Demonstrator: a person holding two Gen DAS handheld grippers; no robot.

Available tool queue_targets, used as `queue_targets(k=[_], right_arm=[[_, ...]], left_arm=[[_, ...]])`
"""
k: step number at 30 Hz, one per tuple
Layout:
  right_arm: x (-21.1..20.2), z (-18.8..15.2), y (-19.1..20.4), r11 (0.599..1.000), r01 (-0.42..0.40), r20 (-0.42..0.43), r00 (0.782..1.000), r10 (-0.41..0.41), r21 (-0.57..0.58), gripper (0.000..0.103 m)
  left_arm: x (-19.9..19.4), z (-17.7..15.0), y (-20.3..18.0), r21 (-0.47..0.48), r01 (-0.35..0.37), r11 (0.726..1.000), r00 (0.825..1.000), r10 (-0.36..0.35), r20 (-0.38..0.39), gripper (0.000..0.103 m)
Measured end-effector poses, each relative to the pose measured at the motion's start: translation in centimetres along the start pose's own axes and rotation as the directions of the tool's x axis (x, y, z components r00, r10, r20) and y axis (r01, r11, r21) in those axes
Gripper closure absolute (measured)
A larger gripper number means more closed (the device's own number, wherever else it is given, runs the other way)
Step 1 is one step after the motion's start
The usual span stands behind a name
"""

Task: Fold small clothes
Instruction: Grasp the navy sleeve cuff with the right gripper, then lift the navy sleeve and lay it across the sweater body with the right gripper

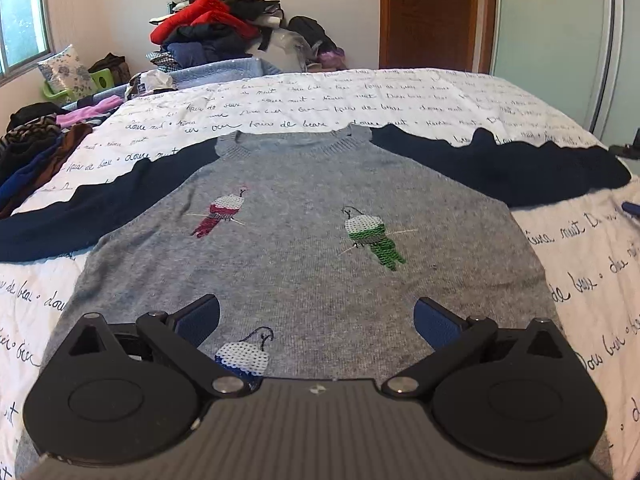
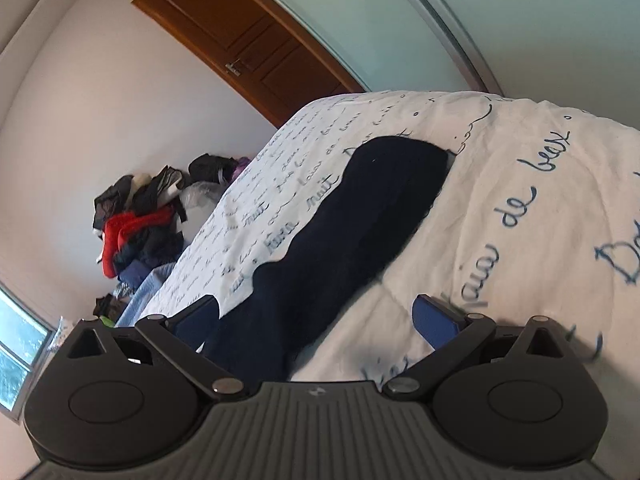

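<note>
A small grey sweater (image 1: pixel 304 240) with navy sleeves and sequin birds lies flat, face up, on the bed, neck away from me. Its sleeves stretch out left (image 1: pixel 80 208) and right (image 1: pixel 520 164). My left gripper (image 1: pixel 316 320) is open and empty, hovering over the sweater's lower hem. My right gripper (image 2: pixel 316 320) is open and empty, tilted, just above the right navy sleeve (image 2: pixel 344 240), which runs away from its fingers towards the cuff.
The bed has a white cover with script lettering (image 1: pixel 360 96). A pile of clothes (image 1: pixel 212 24) stands beyond the far edge, more clothes (image 1: pixel 36 140) lie at the left. A wooden door (image 1: pixel 428 12) and a glass wardrobe panel (image 1: pixel 552 24) are behind.
</note>
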State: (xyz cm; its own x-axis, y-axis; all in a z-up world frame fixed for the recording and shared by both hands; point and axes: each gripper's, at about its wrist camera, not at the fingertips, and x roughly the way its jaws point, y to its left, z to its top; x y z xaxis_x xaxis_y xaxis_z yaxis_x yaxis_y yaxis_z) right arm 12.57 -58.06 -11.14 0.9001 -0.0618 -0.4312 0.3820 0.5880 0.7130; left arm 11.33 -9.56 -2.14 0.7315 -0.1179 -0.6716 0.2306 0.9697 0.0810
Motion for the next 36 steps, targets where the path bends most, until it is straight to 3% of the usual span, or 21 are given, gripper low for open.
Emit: queue_targets(k=[4,9,15,18,20,23,25,28,33,36], right_arm=[[1.3,0.9,-0.8,0.999,-0.037,0.056,0.998,0.036,0.009,0.000],[3.3,2.7,-2.0,0.994,-0.095,0.132,0.987,0.087,0.058,0.000],[4.9,4.7,-3.1,0.988,-0.126,0.177,0.978,0.109,0.089,0.015],[5.6,5.4,-3.9,0.984,-0.136,0.185,0.976,0.113,0.118,0.037],[6.0,5.6,-4.5,0.982,-0.115,0.180,0.980,0.087,0.152,0.065],[6.6,5.7,-5.1,0.981,-0.082,0.165,0.985,0.052,0.176,0.087],[6.7,5.8,-5.0,0.983,-0.058,0.165,0.986,0.029,0.175,0.093],[5.9,5.9,-3.5,0.994,-0.006,0.206,0.978,-0.017,0.111,0.094],[3.4,6.3,-1.8,1.000,0.012,0.275,0.961,-0.018,0.025,0.095],[2.6,6.4,-1.2,0.997,0.079,0.290,0.954,-0.070,-0.021,0.095]], left_arm=[[0.5,0.3,-0.7,0.049,-0.041,0.998,0.999,0.041,0.013,0.000],[1.2,0.9,-0.7,0.032,-0.035,0.999,0.999,0.035,0.002,0.000],[2.0,0.9,-1.0,0.041,-0.058,0.997,0.998,0.059,-0.027,0.000],[2.6,0.8,-1.2,0.051,-0.072,0.996,0.996,0.074,-0.049,0.000],[2.9,0.7,-1.3,0.057,-0.075,0.996,0.995,0.079,-0.058,0.000],[3.2,0.7,-1.3,0.060,-0.083,0.995,0.994,0.087,-0.061,0.000],[3.3,0.8,-1.2,0.057,-0.089,0.994,0.994,0.092,-0.064,0.000],[3.6,0.9,-1.0,0.056,-0.095,0.994,0.992,0.099,-0.076,0.000],[3.6,0.9,-0.7,0.054,-0.105,0.993,0.991,0.109,-0.072,0.000],[3.8,0.8,-0.6,0.053,-0.105,0.993,0.991,0.109,-0.079,0.000]])
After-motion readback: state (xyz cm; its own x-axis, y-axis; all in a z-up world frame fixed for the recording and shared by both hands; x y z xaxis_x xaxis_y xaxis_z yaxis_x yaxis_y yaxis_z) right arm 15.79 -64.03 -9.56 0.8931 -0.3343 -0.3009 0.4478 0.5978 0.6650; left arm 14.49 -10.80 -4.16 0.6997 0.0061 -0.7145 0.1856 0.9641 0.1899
